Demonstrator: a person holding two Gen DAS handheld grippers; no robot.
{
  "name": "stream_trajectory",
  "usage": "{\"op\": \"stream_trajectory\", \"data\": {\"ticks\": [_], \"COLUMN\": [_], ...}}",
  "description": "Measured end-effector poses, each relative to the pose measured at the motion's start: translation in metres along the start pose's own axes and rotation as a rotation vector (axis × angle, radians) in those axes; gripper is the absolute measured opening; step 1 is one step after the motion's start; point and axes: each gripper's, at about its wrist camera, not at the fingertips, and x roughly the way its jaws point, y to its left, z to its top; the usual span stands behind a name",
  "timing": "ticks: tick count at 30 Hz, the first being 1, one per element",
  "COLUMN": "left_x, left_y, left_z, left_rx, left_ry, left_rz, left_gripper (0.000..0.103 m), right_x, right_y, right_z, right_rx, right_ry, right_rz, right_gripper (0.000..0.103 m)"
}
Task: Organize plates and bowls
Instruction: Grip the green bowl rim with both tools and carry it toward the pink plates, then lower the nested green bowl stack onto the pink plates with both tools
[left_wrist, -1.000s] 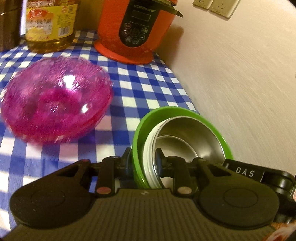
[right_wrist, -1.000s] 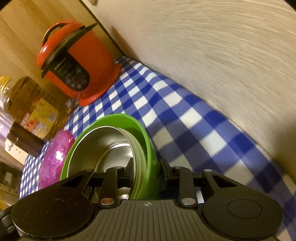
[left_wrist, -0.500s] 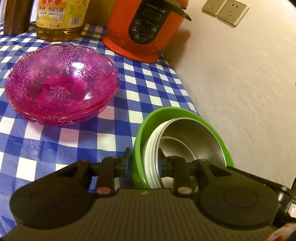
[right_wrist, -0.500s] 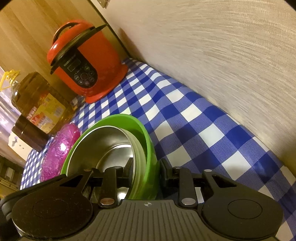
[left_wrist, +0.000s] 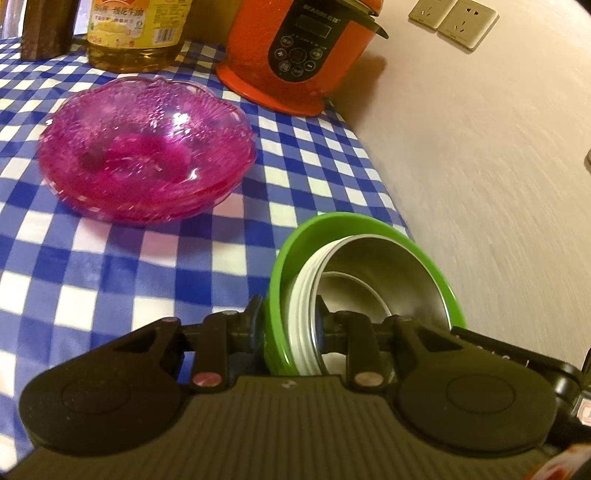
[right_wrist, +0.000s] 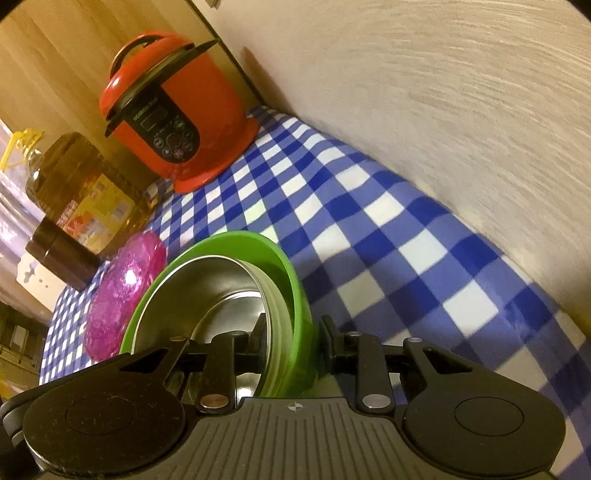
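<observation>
Each tool (left_wrist: 290, 330) (right_wrist: 291, 338) clamps the green bowl's (left_wrist: 369, 225) rim beside pink bowls (left_wrist: 144, 147), red cooker (left_wrist: 295, 55) behind.

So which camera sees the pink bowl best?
The left wrist view: the pink bowl shows whole and from above, open side up on the checked cloth. The right wrist view catches it edge-on, partly hidden behind the green bowl.

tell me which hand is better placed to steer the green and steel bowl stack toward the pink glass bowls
Left, probably. Both grippers clamp the rim of the green bowl with steel bowls nested inside, but the left gripper holds the side facing the stacked pink glass bowls; the right gripper holds the wall side.
</observation>
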Motion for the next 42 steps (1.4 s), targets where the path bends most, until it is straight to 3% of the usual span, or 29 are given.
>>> {"op": "stream_trajectory", "data": {"ticks": [8, 23, 42], "left_x": [-0.032, -0.098, -0.139], "left_y": [0.018, 0.060, 0.085], "left_z": [-0.017, -0.028, -0.022], "left_rx": [-0.028, -0.083, -0.126], "left_ry": [-0.004, -0.038, -0.082], "left_rz": [0.022, 0.096, 0.111], "left_gripper": [0.023, 0.023, 0.023], "right_x": [-0.016, -0.030, -0.042], "right_y": [0.018, 0.072, 0.115], "right_z": [-0.021, -0.066, -0.080], "right_rx": [-0.004, -0.054, -0.116], "right_ry": [0.038, 0.084, 0.088], "right_rz": [-0.010, 0.057, 0.092], "right_gripper": [0.028, 0.027, 0.027]}}
